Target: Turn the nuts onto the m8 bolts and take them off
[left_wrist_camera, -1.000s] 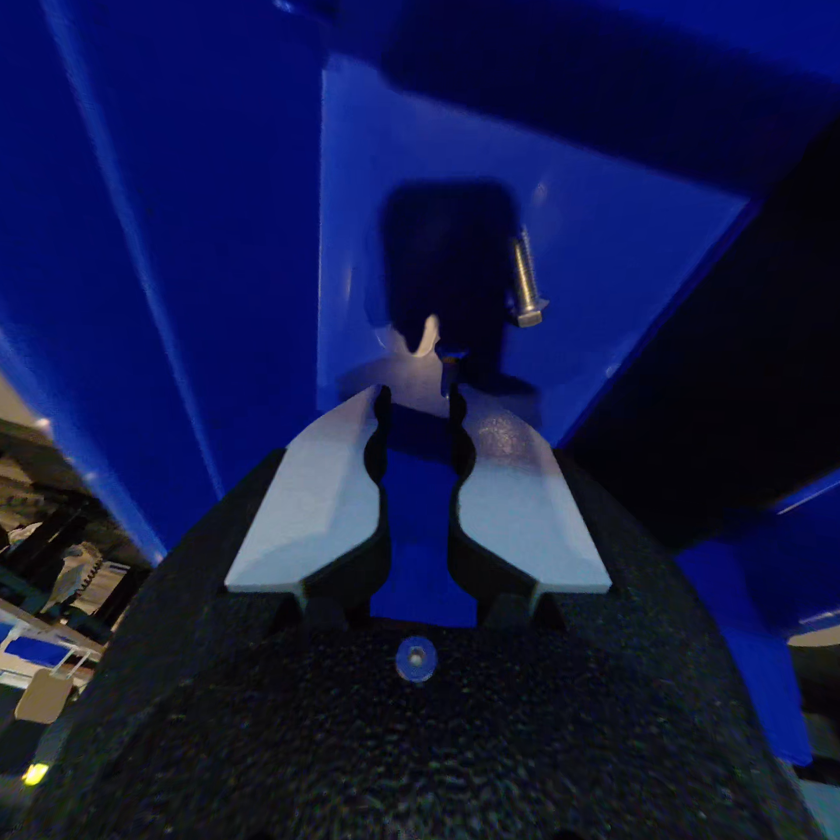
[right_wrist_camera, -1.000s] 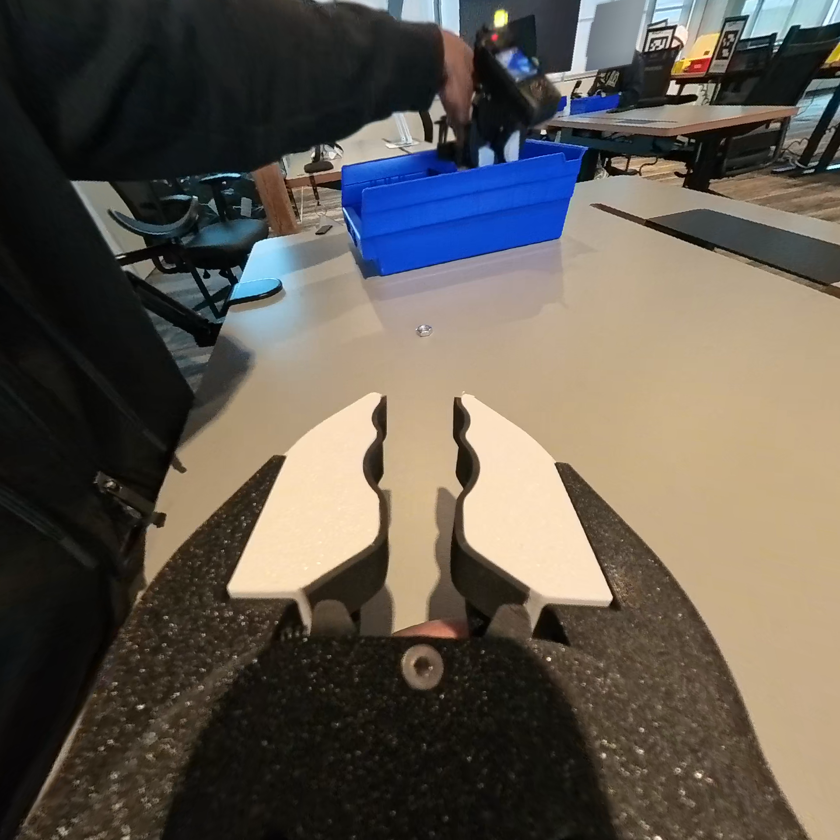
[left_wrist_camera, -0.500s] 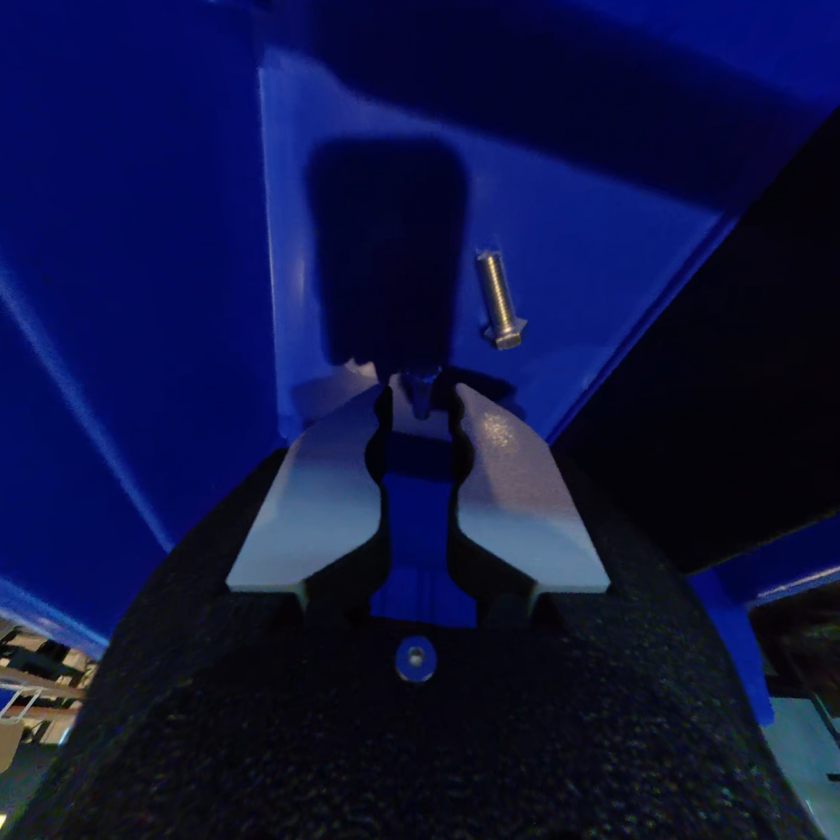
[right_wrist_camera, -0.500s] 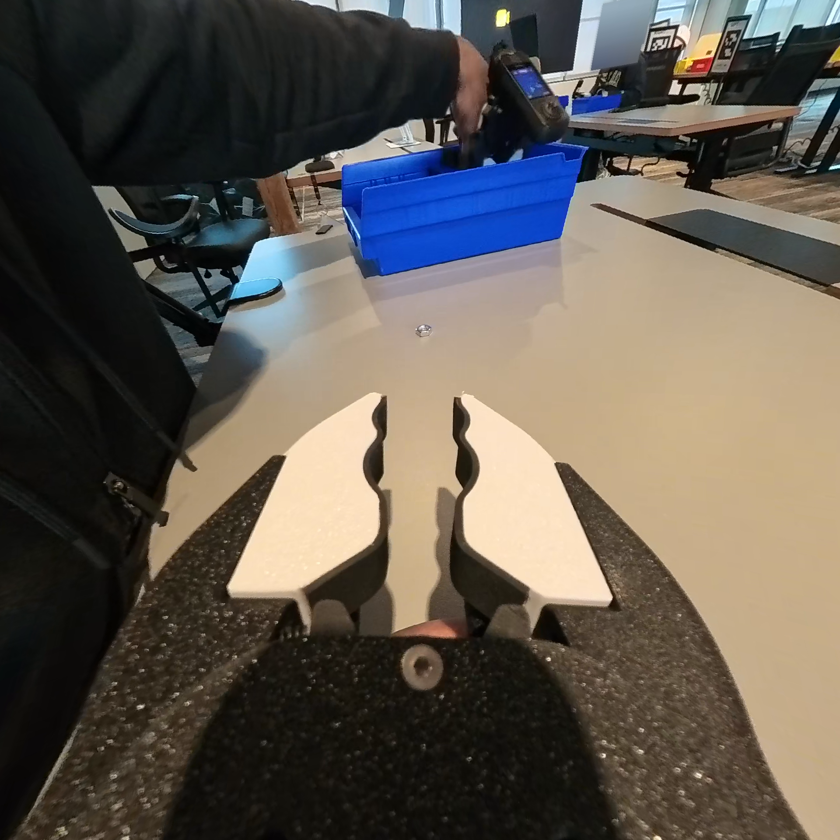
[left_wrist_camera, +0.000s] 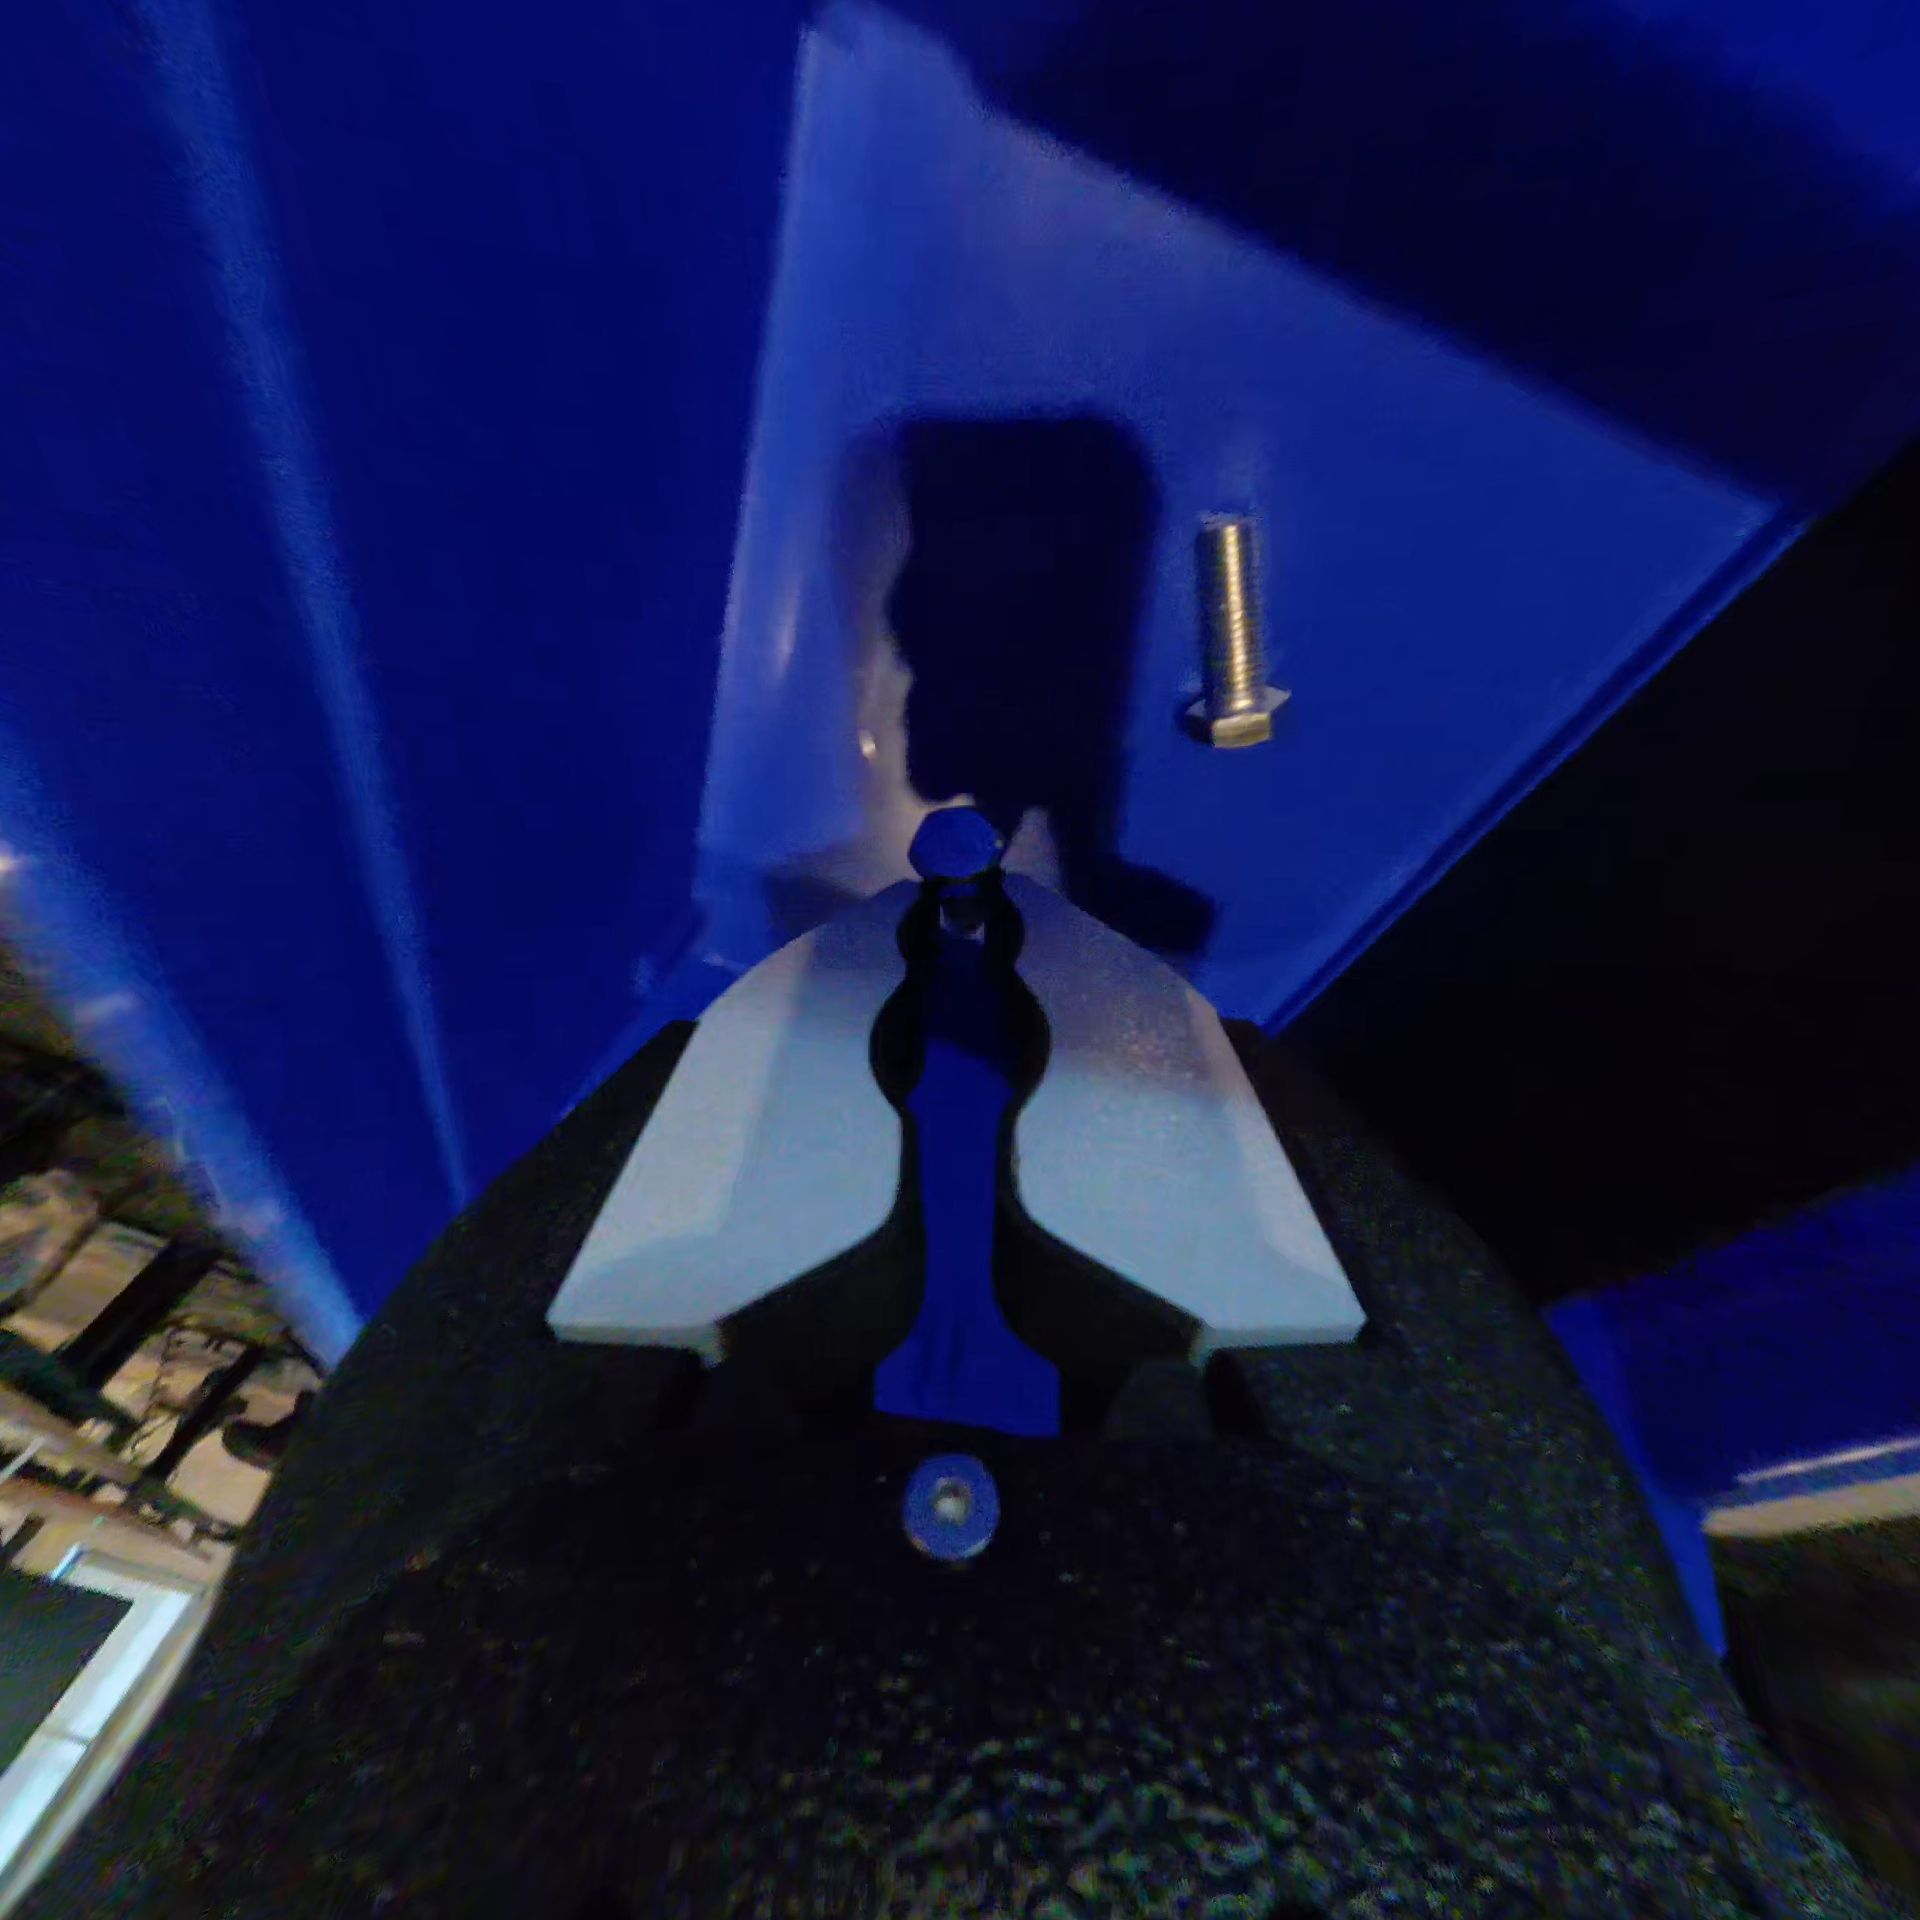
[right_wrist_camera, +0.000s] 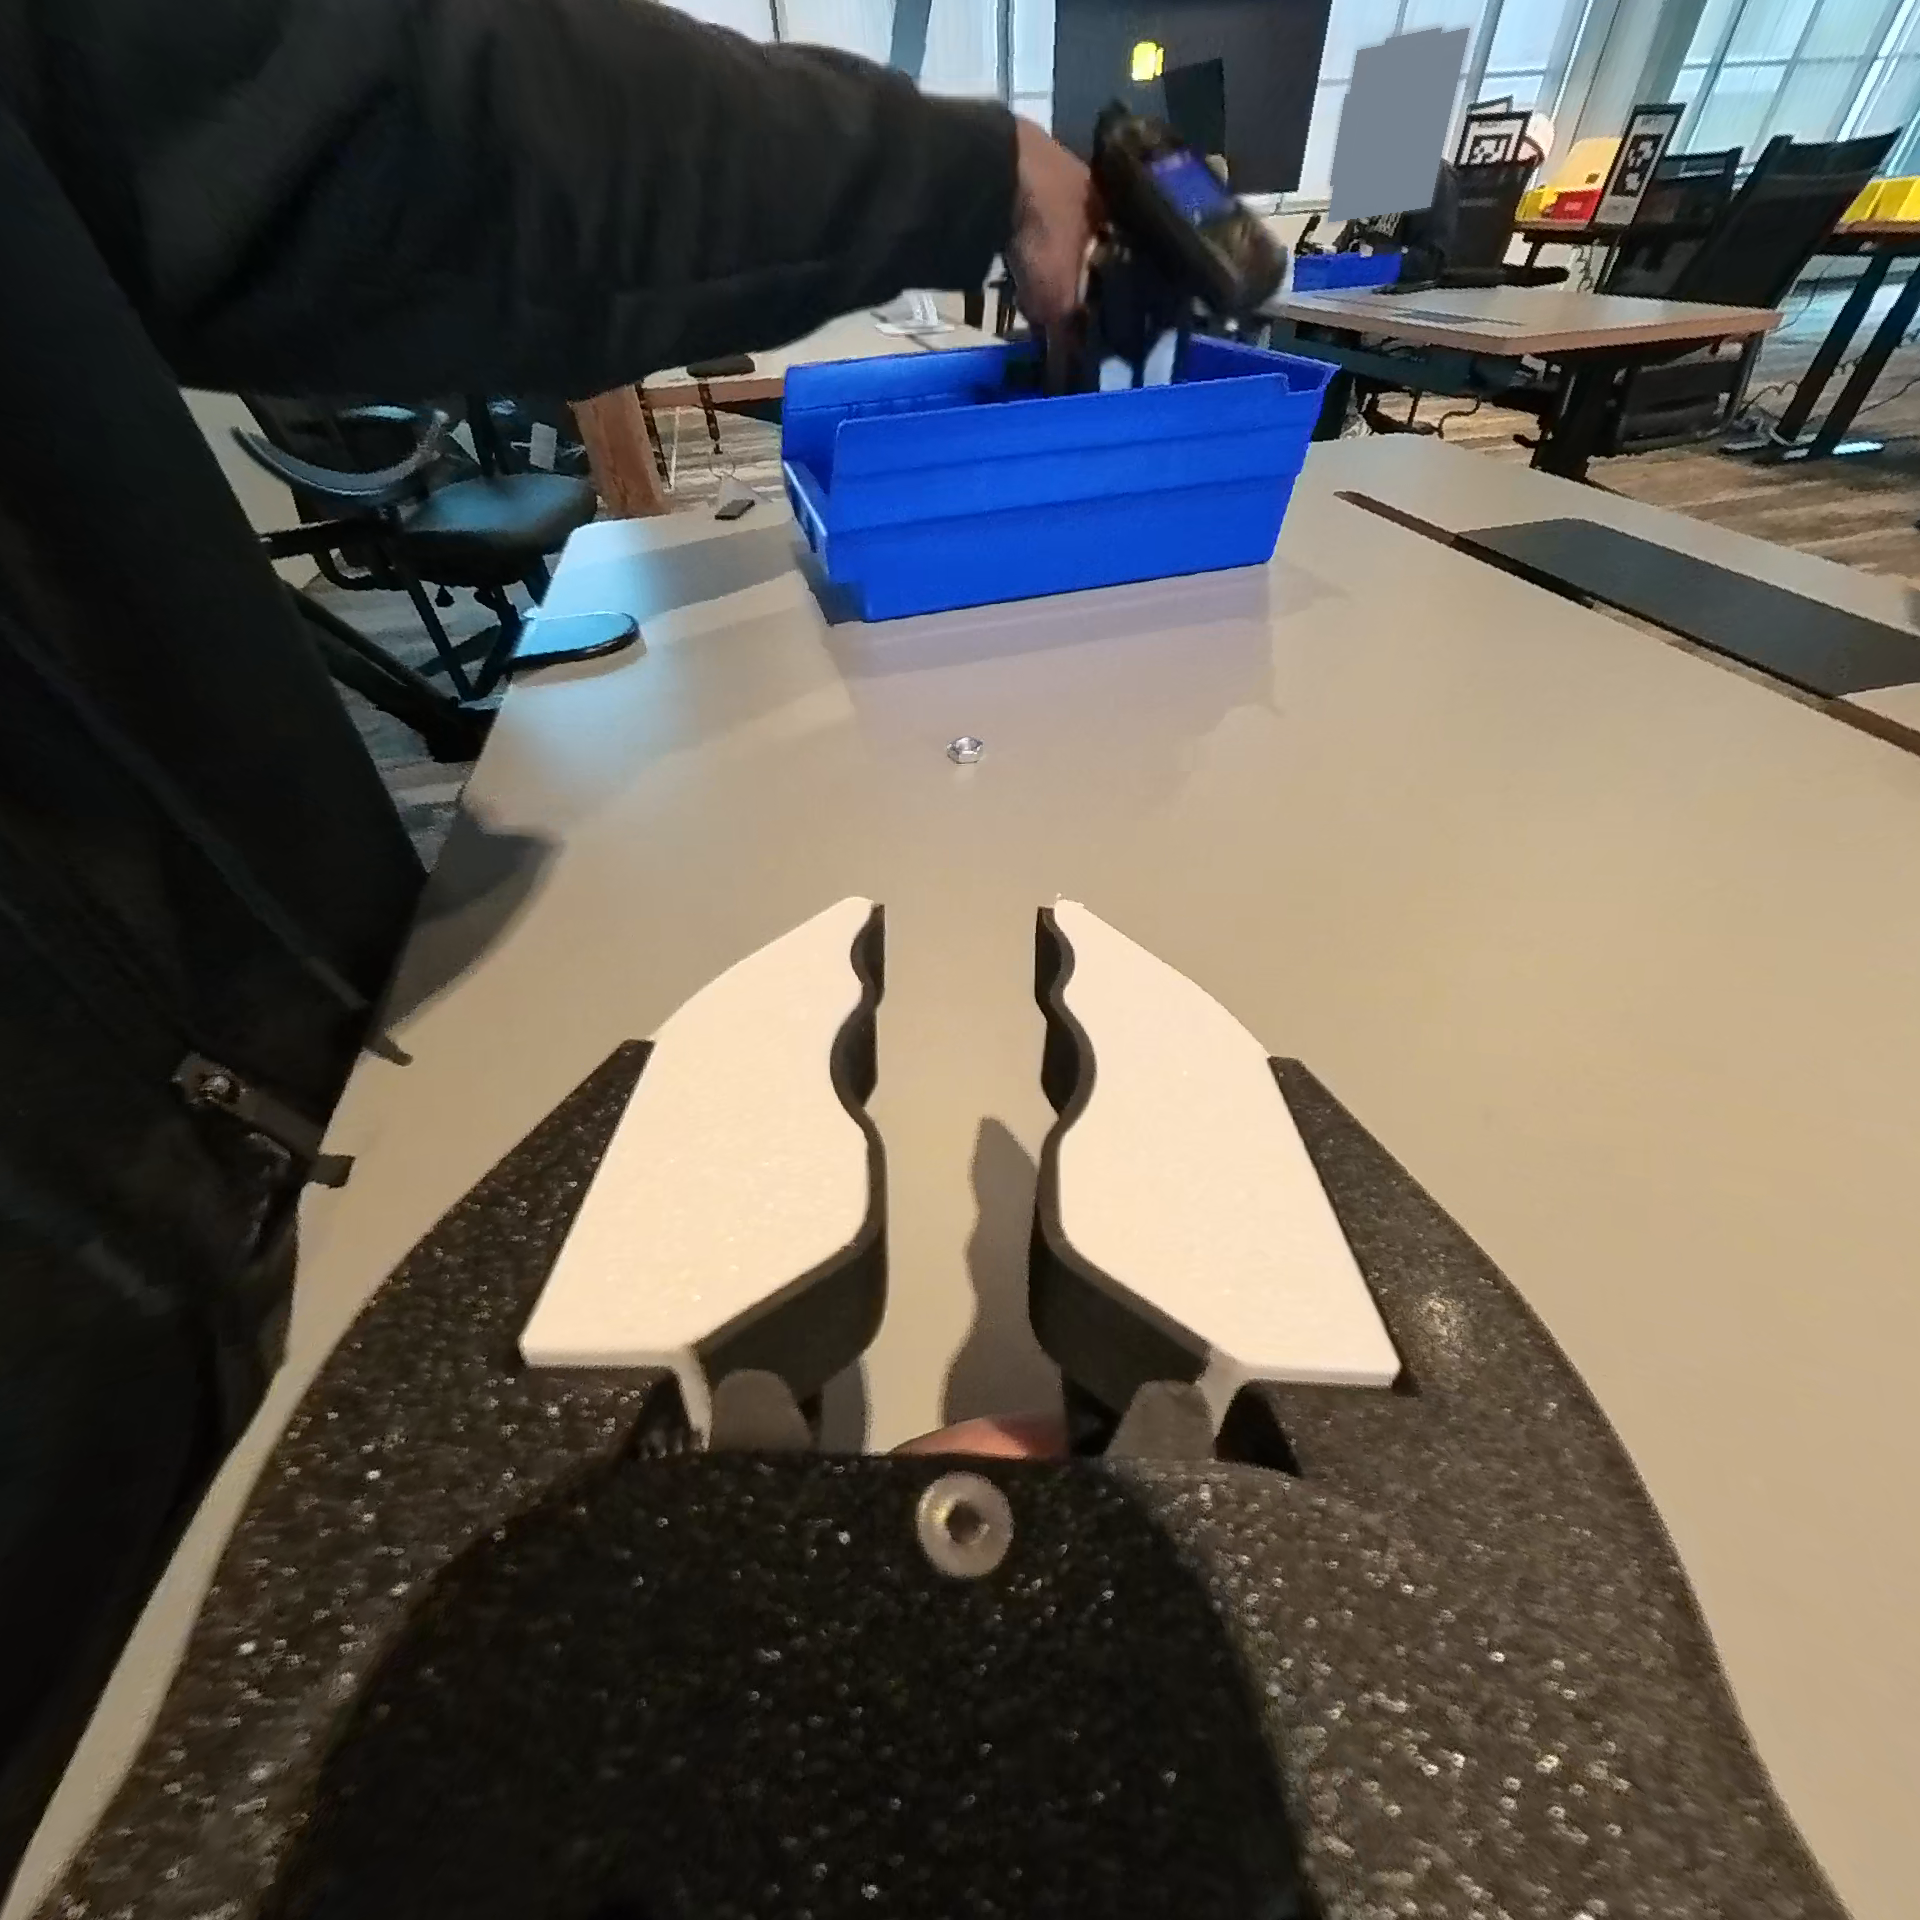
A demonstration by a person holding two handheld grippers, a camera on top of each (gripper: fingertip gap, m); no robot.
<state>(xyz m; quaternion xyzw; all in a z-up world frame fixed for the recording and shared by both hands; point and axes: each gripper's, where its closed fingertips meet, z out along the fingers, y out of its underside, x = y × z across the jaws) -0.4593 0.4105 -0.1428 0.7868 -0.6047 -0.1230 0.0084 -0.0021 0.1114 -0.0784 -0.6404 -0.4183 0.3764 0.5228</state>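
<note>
My left gripper (left_wrist_camera: 958, 914) is inside the blue bin (left_wrist_camera: 1403, 540), pointing down at its floor. Its jaws are closed on a steel bolt (left_wrist_camera: 956, 857); the bolt's hex head sticks out past the tips. A second bolt (left_wrist_camera: 1231, 634) lies loose on the bin floor to the right of the tips. My right gripper (right_wrist_camera: 961, 914) is open and empty, low over the grey table (right_wrist_camera: 1455, 935). A single steel nut (right_wrist_camera: 966, 748) lies on the table ahead of it, between it and the blue bin (right_wrist_camera: 1039, 509).
In the right wrist view a person's dark sleeve (right_wrist_camera: 520, 208) reaches across from the left and holds the left gripper (right_wrist_camera: 1132, 353) in the bin. A black mat (right_wrist_camera: 1683, 603) lies at the table's right. Chairs and desks stand beyond the table. Spacing between my two grippers at the tips: around 55 cm.
My left gripper's jaws have closed on a bolt in the bin, and its hex head now shows at the tips. The right gripper has not moved.
</note>
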